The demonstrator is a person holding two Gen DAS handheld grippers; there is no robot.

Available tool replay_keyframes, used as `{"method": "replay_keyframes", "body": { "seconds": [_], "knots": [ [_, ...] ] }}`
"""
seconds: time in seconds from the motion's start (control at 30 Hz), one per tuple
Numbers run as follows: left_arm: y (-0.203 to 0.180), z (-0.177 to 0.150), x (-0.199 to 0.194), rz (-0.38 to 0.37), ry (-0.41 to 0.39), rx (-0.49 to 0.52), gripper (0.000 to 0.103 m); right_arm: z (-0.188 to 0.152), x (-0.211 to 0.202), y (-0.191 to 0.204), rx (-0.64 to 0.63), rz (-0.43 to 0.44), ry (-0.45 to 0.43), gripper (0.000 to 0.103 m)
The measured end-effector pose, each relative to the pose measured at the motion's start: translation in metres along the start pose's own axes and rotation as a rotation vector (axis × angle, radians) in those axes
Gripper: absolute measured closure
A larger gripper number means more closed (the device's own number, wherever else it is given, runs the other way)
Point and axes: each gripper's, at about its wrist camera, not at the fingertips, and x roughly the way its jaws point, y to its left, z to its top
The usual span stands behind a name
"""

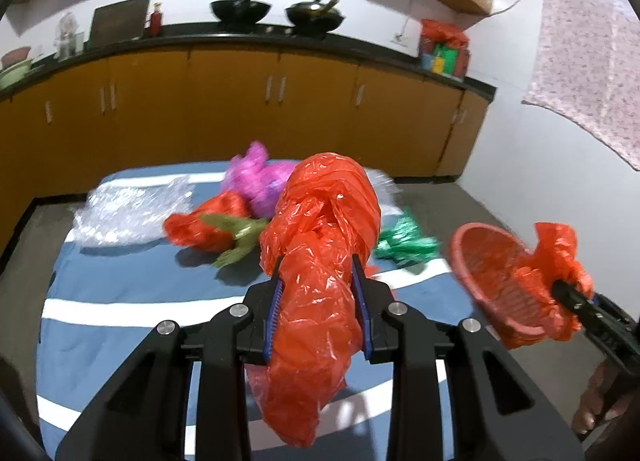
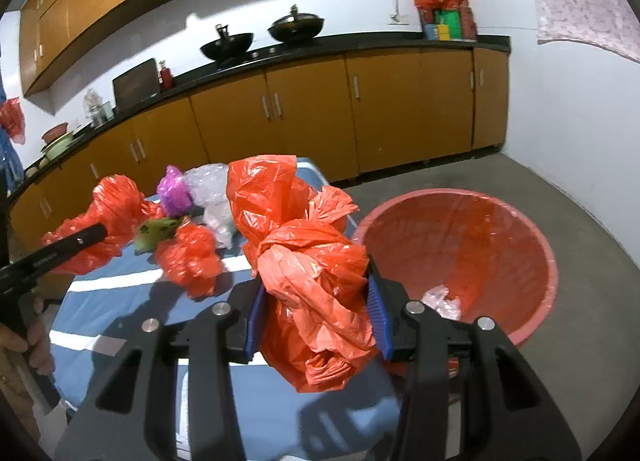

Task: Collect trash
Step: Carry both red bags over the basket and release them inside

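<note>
My left gripper (image 1: 318, 273) is shut on a crumpled red plastic bag (image 1: 320, 253) and holds it above the blue striped table (image 1: 120, 301). My right gripper (image 2: 316, 289) is shut on another red plastic bag (image 2: 308, 261), held at the table's right edge beside the red trash basket (image 2: 480, 245) on the floor. A white wad (image 2: 442, 301) lies in the basket. On the table lie a red bag (image 1: 204, 227), a green scrap (image 1: 240, 237), a purple bag (image 1: 260, 181), clear plastic (image 1: 128, 209) and a green bag (image 1: 404, 241).
Orange cabinets (image 1: 240, 117) with a black counter run behind the table, with two woks (image 1: 276, 13) on top. The grey floor (image 2: 560, 341) lies around the basket. A white wall (image 2: 568, 109) stands at the right.
</note>
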Motion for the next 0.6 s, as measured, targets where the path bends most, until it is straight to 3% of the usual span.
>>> {"method": "replay_keyframes", "body": {
  "seconds": [0.37,0.6],
  "knots": [
    [-0.088,0.008,0.01,-0.158,0.0,0.094,0.072,0.005,-0.02,-0.051,0.067,-0.123,-0.029,0.06],
    [-0.139,0.004,0.032,-0.215,0.02,0.157,0.072,0.009,-0.019,-0.083,0.113,-0.199,-0.034,0.06]
  ]
}}
